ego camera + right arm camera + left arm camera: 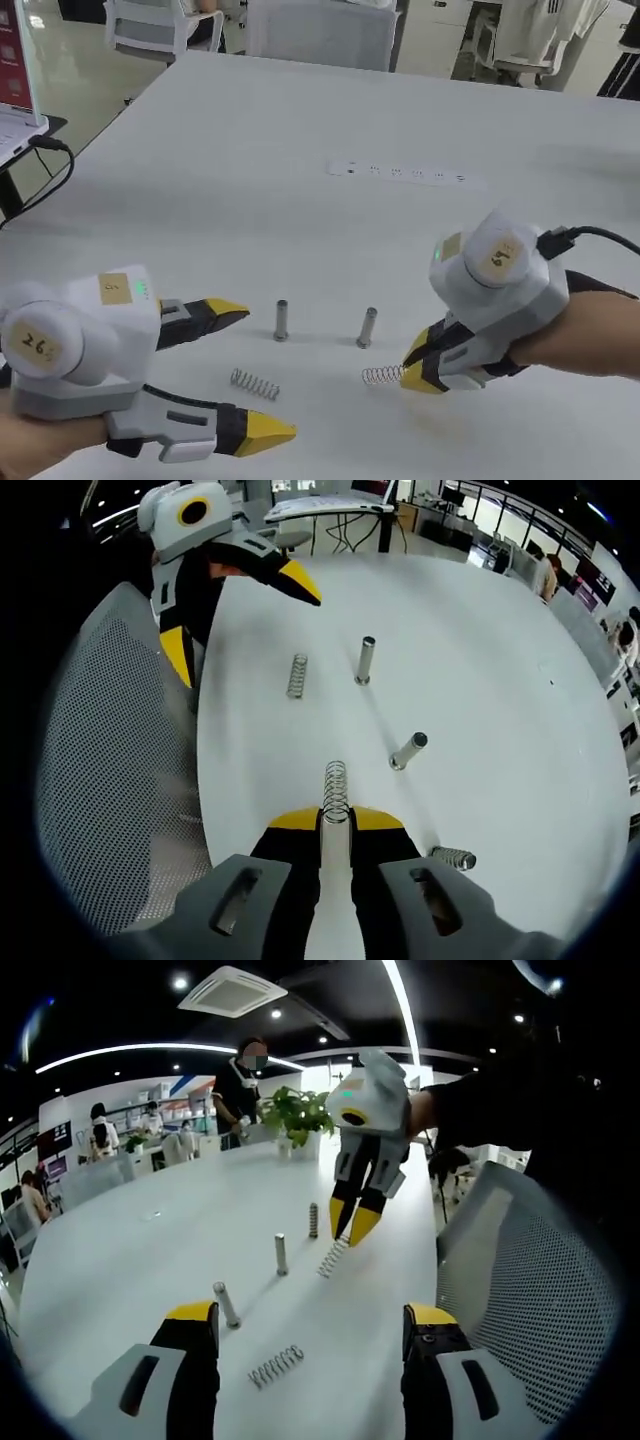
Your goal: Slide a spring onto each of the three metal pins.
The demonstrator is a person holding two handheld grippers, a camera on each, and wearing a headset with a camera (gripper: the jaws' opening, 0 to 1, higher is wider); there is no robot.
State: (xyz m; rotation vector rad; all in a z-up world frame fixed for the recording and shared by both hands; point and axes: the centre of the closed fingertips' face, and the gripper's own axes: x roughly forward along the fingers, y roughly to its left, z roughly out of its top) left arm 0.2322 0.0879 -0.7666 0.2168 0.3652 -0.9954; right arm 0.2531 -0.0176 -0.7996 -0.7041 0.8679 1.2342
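Two bare metal pins [281,320] [368,328] stand upright on the white table [300,150]. My right gripper [415,372] is shut on one end of a spring [382,375], which sticks out toward the right-hand pin, just short of its base. A loose spring [255,384] lies between the wide-apart jaws of my open left gripper [250,372]. In the right gripper view the held spring [336,783] points at the nearer pin [408,751], and a third pin, coiled with a spring [453,857], is at lower right. The left gripper view shows that coiled pin [313,1220] farthest back.
A white power strip [400,172] lies on the table farther back. Chairs [320,35] stand along the far edge, and a laptop [12,95] with a black cable sits on a side stand at left. People and a plant [295,1115] are beyond the table.
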